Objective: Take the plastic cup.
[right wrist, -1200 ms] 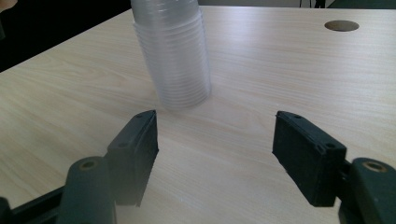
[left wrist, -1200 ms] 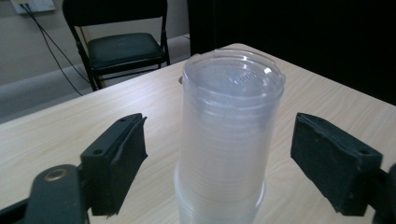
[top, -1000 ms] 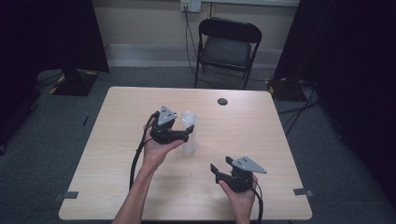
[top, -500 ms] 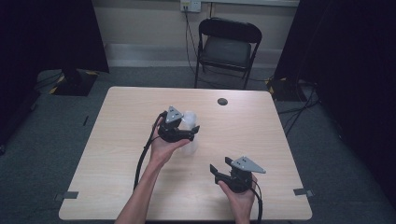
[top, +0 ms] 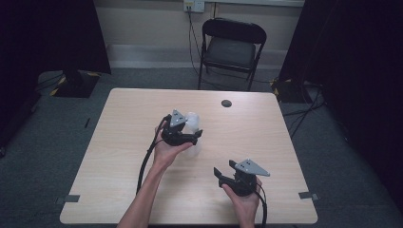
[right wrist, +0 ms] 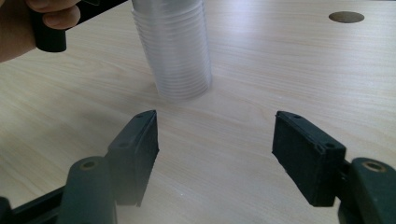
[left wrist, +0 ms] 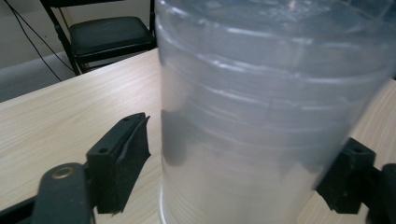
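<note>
My left gripper (left wrist: 233, 186) has been closing around the stack of clear cups (left wrist: 271, 116) standing mid-worktop (top: 119, 142); pads not yet pressing. Right gripper (right wrist: 215, 154) idle, released. Lifting remains.

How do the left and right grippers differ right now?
The left gripper straddles the stack of clear cups, its fingers just closing in with a gap on one side; the right gripper has only bare table between its fingers. The left sits mid-table, the right near the person's edge. Both are open and hand-held.
</note>
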Tool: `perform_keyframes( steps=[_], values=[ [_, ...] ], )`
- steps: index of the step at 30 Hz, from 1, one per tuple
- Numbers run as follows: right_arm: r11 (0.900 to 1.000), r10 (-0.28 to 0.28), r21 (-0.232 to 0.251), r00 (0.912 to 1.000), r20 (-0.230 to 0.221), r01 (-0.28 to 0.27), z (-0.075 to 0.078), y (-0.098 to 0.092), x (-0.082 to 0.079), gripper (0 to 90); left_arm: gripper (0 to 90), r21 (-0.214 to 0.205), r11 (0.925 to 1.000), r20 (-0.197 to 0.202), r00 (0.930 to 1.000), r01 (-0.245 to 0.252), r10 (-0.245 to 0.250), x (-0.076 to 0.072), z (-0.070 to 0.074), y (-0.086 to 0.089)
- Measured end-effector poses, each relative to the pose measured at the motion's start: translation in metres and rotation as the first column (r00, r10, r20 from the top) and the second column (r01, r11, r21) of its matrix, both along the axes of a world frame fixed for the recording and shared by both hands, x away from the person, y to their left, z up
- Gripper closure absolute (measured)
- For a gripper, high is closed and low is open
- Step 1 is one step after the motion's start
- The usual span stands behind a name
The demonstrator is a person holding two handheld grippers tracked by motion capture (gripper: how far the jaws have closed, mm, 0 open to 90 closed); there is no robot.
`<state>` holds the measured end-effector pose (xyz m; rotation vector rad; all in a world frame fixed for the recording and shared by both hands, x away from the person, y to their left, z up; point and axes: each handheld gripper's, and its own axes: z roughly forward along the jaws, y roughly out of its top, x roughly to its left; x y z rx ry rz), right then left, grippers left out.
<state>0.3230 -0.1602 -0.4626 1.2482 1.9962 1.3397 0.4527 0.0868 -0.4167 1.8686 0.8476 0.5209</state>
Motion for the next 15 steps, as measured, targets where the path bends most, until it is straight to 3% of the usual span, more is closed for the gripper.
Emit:
perform_keyframes(
  steps=[3, 15],
  values=[
    [1.0000, 0.000, 0.004, 1.0000, -0.004, 0.000, -0.0007, -0.0006, 0.0002, 32.1, 30.1, 0.025, 0.9997, 0.031, 0.9995, -0.006, 0.005, -0.0022, 0.0009, 0.0005],
    [0.9999, 0.002, 0.010, 1.0000, -0.006, -0.002, -0.0014, -0.0006, 0.0012, 32.2, 31.5, 0.017, 0.9998, 0.024, 0.9997, 0.003, -0.003, -0.0021, 0.0023, 0.0032]
  ],
)
